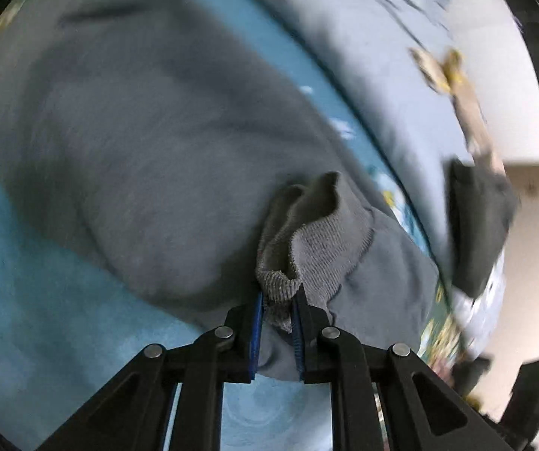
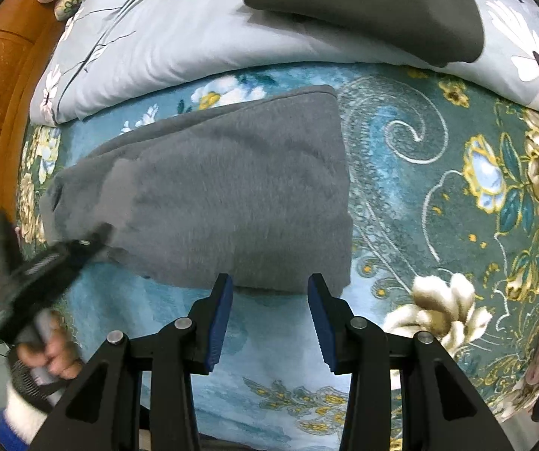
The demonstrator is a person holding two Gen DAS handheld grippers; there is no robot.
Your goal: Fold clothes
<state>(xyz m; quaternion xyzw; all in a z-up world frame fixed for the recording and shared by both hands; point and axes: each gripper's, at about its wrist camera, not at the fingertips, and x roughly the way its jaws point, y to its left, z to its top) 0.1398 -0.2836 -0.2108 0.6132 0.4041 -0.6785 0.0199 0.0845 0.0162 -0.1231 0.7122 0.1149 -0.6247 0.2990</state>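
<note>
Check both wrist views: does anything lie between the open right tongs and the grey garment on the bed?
Nothing visible does. The right tongs are open at the near edge of the grey fleece garment, with only patterned teal blanket beneath. The left tongs are shut on its ribbed cuff.

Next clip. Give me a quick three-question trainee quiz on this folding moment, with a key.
1. True or false: the right gripper grips the grey garment.
2. The left gripper clamps which part of it? A) ribbed cuff B) zipper C) hood
3. What dark item lies on the pale floral quilt?

Key: 1 false, it is open just short of the garment's edge. 2 A, the ribbed cuff. 3 a dark folded garment.
</note>
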